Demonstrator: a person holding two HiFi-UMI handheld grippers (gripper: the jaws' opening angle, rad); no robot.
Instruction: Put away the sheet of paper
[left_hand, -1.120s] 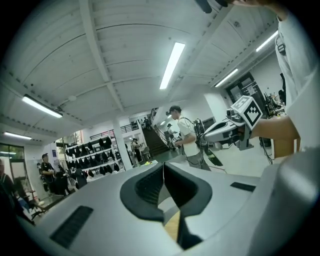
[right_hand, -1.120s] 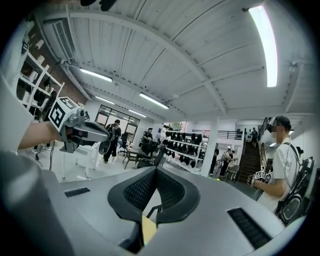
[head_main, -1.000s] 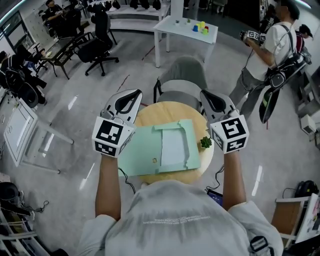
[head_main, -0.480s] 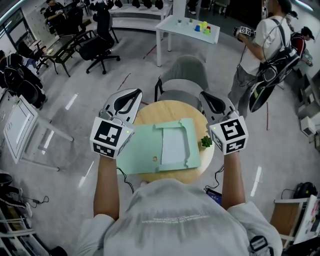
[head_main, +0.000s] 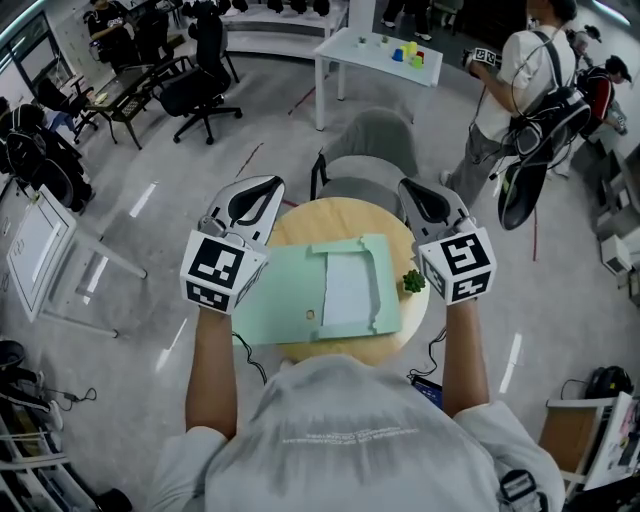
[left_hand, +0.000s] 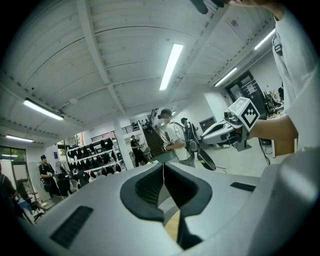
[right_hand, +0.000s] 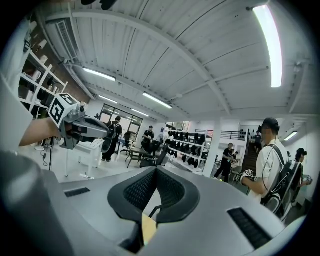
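Sheet of paper (head_main: 348, 292) lies in green folder (head_main: 278, 305), long axis front-to-back, with left gripper (head_main: 266, 190) and right gripper (head_main: 413, 190) jaws closed, empty.

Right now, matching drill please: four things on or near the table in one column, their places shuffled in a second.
Things:
1 folder
2 sheet of paper
3 plant
4 chair

Places:
A at the right edge of the table
B behind the table, on its far side
C open flat on the round table
D lying in the open folder

Pairs: 1-C, 2-D, 3-A, 4-B
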